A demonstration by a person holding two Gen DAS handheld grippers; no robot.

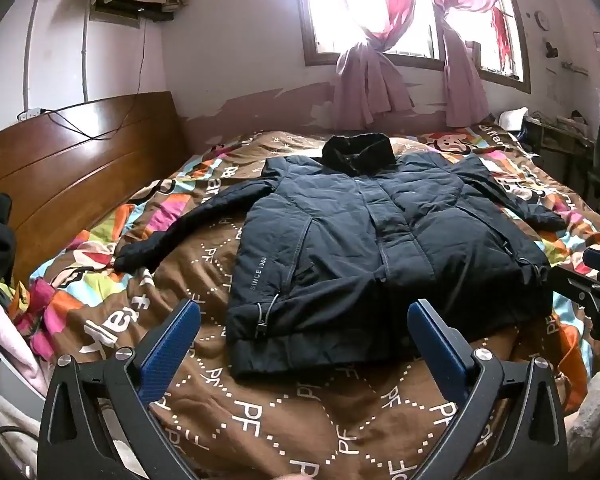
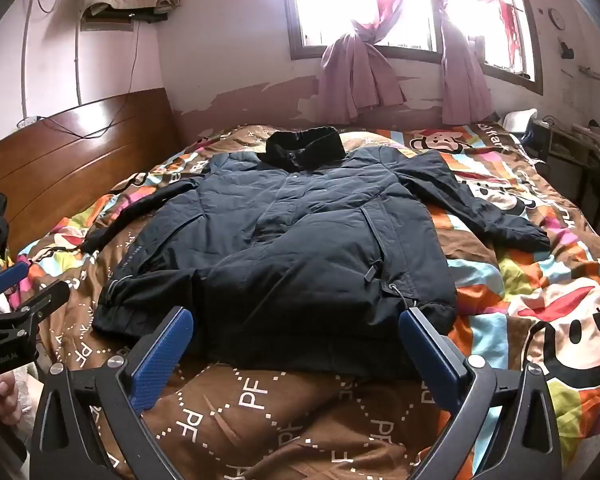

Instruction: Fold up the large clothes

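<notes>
Left wrist view: a bed [image 1: 284, 412] fills the room below a window with pink curtains [image 1: 364, 92], its wooden headboard [image 1: 80, 160] along the left edge. A quilt [image 1: 204, 264] of brown "PF" print and bright cartoon patches covers it. On the quilt a dark navy jacket [image 1: 360, 240] lies flat, front up and closed, mid-bed: black collar [image 1: 358, 154] toward the far edge under the window, hem toward the near edge. One sleeve [image 1: 188, 224] stretches toward the headboard, the other [image 1: 516, 196] toward the opposite edge. The left gripper [image 1: 302, 336] hangs above the near edge, blue pads spread wide with nothing between them, its gap framing the hem corner on the headboard side. A drawcord toggle [image 1: 262, 320] dangles by that hem.

In the right wrist view the right gripper [image 2: 296, 342] hangs likewise over the jacket [image 2: 300, 240], jaws wide apart and empty, framing the middle of the hem; its right pad sits just beside the other cord [image 2: 400, 298]. The left gripper [image 2: 16, 292] shows at the left edge.
</notes>
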